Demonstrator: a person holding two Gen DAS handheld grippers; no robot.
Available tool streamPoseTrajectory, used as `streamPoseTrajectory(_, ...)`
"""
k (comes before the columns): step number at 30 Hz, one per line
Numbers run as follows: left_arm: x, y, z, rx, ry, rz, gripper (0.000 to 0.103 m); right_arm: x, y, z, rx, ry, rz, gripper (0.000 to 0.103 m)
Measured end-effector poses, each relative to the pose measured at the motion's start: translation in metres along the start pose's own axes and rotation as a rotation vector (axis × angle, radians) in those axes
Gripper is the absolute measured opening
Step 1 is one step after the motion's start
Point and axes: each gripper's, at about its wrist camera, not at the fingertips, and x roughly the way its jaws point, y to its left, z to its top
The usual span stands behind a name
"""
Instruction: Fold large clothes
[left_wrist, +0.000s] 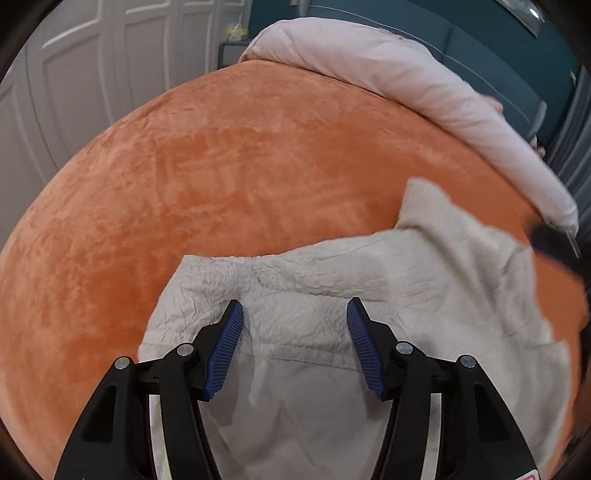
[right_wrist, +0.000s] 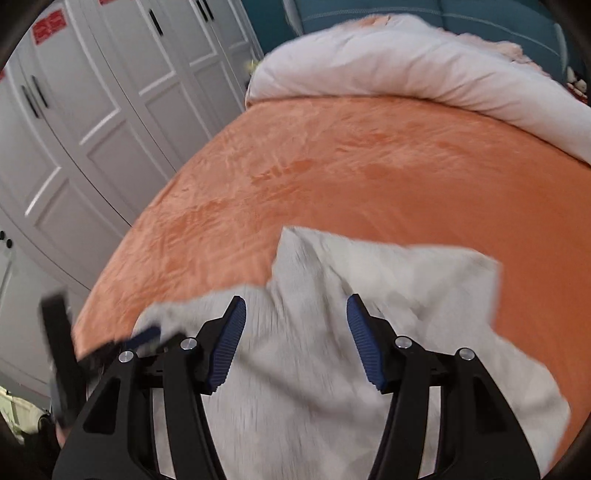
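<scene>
Left wrist view: the left claw (left_wrist: 294, 314) stands half wide with nothing between its blue ribbed pads (left_wrist: 226, 349), hanging over the pale grey, crinkled fleece garment (left_wrist: 332, 288). That garment lies on the orange plush bedspread (left_wrist: 221, 177) at 6 o'clock, spreading toward 4 o'clock, where 1 corner peaks up at 3 o'clock. Its flat, rough lay suggests a fold just laid down and let go. A blurred dark shape at 3 o'clock is probably the other claw. The garment's far edge runs across the middle of the frame; beyond it the bedspread is bare up to the rolled pale pink duvet (left_wrist: 406, 77) at 1 o'clock, so there is plenty of room to push forward.

Right wrist view: the right claw (right_wrist: 295, 314) is likewise half wide and empty above the same garment, which is smeared by motion. The left claw shows blurred at 9 o'clock, at the garment's near corner. White panelled wardrobe doors (right_wrist: 92, 110) stand from 9 to 11 o'clock, past the bed's edge, limiting swing that way.
</scene>
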Motion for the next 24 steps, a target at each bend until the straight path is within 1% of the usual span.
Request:
streamPoseTrajectory(2, 0.008, -0.003, -0.012, 0.050, -0.022, 0.036, 0.057, 0.032, 0.003, 0.012, -0.008, 0.027, -0.016, 0.055)
streamPoseTrajectory(4, 0.014, -0.004, -0.019, 0.065, -0.042, 0.052, 0.057, 0.067, 0.006, 0.019, -0.009, 0.080, -0.032, 0.054)
streamPoseTrajectory(5, 0.015, -0.005, -0.022, 0.071, -0.056, 0.060, 0.057, 0.079, 0.007, 0.020, -0.008, 0.100, -0.035, 0.047)
streamPoseTrajectory(6, 0.015, -0.006, -0.026, 0.077, -0.071, 0.069, 0.057, 0.092, 0.009, 0.021, -0.018, 0.121, -0.038, 0.016)
streamPoseTrajectory(7, 0.015, -0.006, -0.028, 0.079, -0.080, 0.072, 0.057, 0.092, 0.009, 0.021, -0.024, 0.111, -0.035, 0.006)
streamPoseTrajectory(8, 0.015, -0.005, -0.029, 0.077, -0.090, 0.071, 0.057, 0.085, 0.004, 0.024, -0.006, 0.075, -0.012, 0.006)
streamPoseTrajectory(9, 0.016, -0.004, -0.030, 0.071, -0.097, 0.065, 0.057, 0.074, -0.011, 0.029, 0.064, 0.007, 0.025, 0.005)
streamPoseTrajectory(10, 0.016, -0.003, -0.031, 0.066, -0.101, 0.060, 0.057, 0.073, -0.030, 0.028, 0.133, -0.015, 0.053, 0.005)
streamPoseTrajectory(11, 0.017, -0.003, -0.031, 0.065, -0.099, 0.058, 0.057, 0.080, -0.043, 0.025, 0.167, 0.009, 0.053, 0.006)
streamPoseTrajectory(12, 0.018, -0.004, -0.030, 0.069, -0.099, 0.062, 0.057, 0.093, -0.057, 0.018, 0.193, 0.052, 0.040, 0.006)
streamPoseTrajectory(13, 0.018, -0.004, -0.030, 0.072, -0.101, 0.065, 0.057, 0.089, -0.062, 0.015, 0.217, 0.028, 0.062, 0.008)
streamPoseTrajectory(14, 0.018, -0.003, -0.030, 0.070, -0.101, 0.063, 0.057, 0.077, -0.064, 0.015, 0.250, -0.027, 0.068, 0.008)
streamPoseTrajectory(15, 0.018, -0.003, -0.030, 0.068, -0.100, 0.061, 0.057, 0.061, -0.067, 0.014, 0.288, -0.086, 0.056, 0.009)
streamPoseTrajectory(16, 0.018, -0.004, -0.030, 0.067, -0.099, 0.060, 0.057, 0.040, -0.074, 0.012, 0.338, -0.164, 0.038, 0.010)
streamPoseTrajectory(17, 0.018, -0.004, -0.030, 0.067, -0.099, 0.060, 0.057, 0.018, -0.085, 0.008, 0.395, -0.238, 0.045, 0.010)
streamPoseTrajectory(18, 0.017, -0.005, -0.029, 0.070, -0.099, 0.063, 0.057, -0.006, -0.100, 0.000, 0.454, -0.281, 0.051, 0.010)
streamPoseTrajectory(20, 0.014, -0.005, -0.026, 0.076, -0.095, 0.066, 0.057, -0.031, -0.116, -0.014, 0.460, -0.256, 0.008, 0.010)
streamPoseTrajectory(22, 0.000, -0.012, -0.020, 0.111, -0.086, 0.072, 0.057, -0.057, -0.126, -0.039, 0.376, -0.209, -0.088, 0.010)
streamPoseTrajectory(23, -0.012, -0.015, -0.015, 0.118, -0.097, 0.047, 0.057, -0.066, -0.130, -0.052, 0.339, -0.191, -0.126, 0.010)
streamPoseTrajectory(24, -0.029, -0.024, -0.008, 0.122, -0.131, 0.011, 0.057, -0.075, -0.136, -0.068, 0.307, -0.169, -0.166, 0.012)
